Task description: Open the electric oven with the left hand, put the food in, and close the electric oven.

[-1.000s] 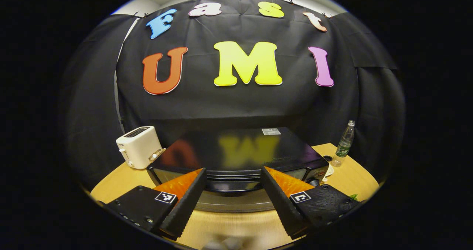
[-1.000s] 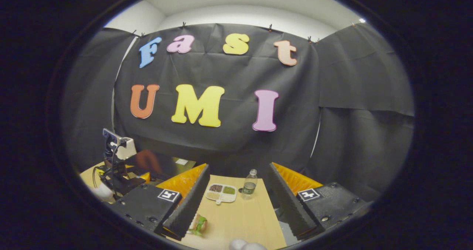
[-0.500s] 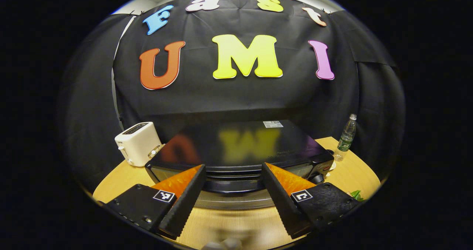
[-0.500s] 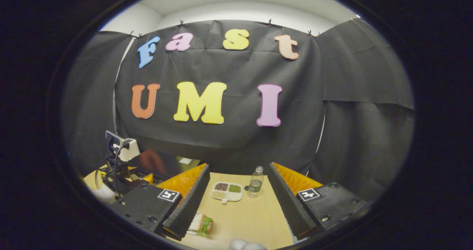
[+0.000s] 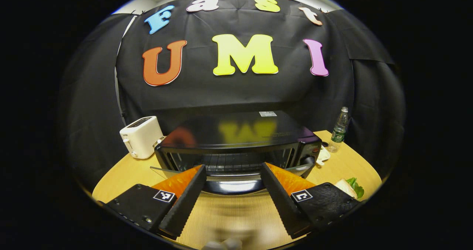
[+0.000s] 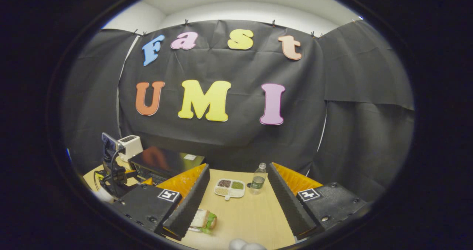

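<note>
Electric oven (image 5: pixel 236 141) sits mid wooden tabletop (image 5: pixel 236 215), door (image 5: pixel 232 181) dropped part-open, rack seen inside. Left gripper (image 5: pixel 232 185) is spread at the door handle, contact unclear. Right gripper (image 6: pixel 236 189) is spread above the tabletop; sandwich (image 6: pixel 205 220) lies by its left finger. Divided dish (image 6: pixel 230 188) holds grains, bottle (image 6: pixel 258 178) beside it.

We see a glossy black oven (image 5: pixel 236 131) top mirroring colours, its metal wire rack (image 5: pixel 229 163), a smooth pale wood-grain desk (image 5: pixel 236 216), a matt white plastic toaster (image 5: pixel 141 136), a clear plastic bottle (image 5: pixel 338 130)
</note>
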`<state>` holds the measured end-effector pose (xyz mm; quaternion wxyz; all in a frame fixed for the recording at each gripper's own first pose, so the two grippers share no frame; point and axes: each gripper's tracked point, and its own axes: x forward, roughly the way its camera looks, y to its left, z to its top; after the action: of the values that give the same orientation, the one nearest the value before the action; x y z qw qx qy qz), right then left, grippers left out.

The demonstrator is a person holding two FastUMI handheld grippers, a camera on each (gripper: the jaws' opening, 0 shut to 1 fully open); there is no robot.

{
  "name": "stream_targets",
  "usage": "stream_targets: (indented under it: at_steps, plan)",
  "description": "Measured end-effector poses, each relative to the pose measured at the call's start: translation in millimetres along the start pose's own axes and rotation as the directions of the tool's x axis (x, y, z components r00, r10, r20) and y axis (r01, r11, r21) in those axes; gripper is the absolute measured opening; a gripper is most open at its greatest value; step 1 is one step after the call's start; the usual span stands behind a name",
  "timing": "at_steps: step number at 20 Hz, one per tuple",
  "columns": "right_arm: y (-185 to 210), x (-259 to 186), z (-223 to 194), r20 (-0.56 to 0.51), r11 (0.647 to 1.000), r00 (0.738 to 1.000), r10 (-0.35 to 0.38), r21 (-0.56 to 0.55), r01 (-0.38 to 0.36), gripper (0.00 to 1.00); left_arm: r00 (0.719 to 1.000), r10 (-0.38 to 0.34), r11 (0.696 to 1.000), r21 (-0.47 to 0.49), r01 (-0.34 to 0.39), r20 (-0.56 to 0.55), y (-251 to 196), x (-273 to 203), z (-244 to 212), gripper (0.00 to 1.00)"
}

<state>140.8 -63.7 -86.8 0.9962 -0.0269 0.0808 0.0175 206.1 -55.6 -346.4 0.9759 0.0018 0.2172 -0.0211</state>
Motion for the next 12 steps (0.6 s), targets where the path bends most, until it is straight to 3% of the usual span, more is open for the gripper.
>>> stream_targets:
  at_steps: [12]
  plan:
    - [13,-34,-37,-0.057,1.000,0.998,-0.003,-0.022,0.002,0.97,0.999,-0.019,1.000,0.016,0.020,-0.042,-4,-42,-67,0.98]
